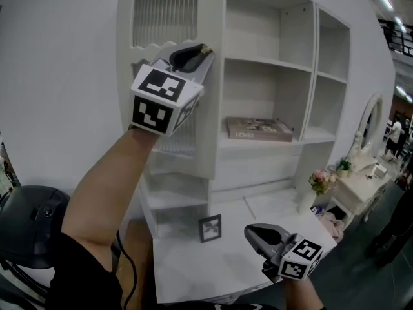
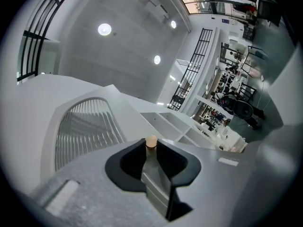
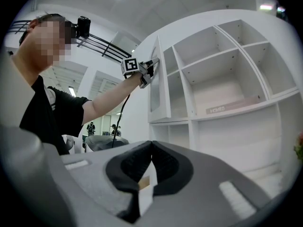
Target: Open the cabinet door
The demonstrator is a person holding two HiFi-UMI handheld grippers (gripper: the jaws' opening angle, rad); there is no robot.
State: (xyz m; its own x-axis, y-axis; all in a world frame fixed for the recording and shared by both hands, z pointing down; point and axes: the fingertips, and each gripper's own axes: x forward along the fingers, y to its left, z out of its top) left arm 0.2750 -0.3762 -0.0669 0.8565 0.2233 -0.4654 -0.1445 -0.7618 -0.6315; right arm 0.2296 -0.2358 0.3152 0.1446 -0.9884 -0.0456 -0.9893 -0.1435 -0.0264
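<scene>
Swinging the door (image 1: 211, 128) out cleanly is, imo, about pulling along its arc around the hinge side rather than straight back, with a firm squeeze on that tiny knob (image 2: 151, 142) so it doesn't slip. The left hand-held gripper (image 1: 197, 51) is up at the door's free edge, jaws only a little apart and pinched on the knob, and the door stands partly swung out from the shelves (image 1: 271, 63). The right hand-held gripper (image 1: 253, 233) hangs low over the surface (image 1: 213, 263), jaws together on nothing.
</scene>
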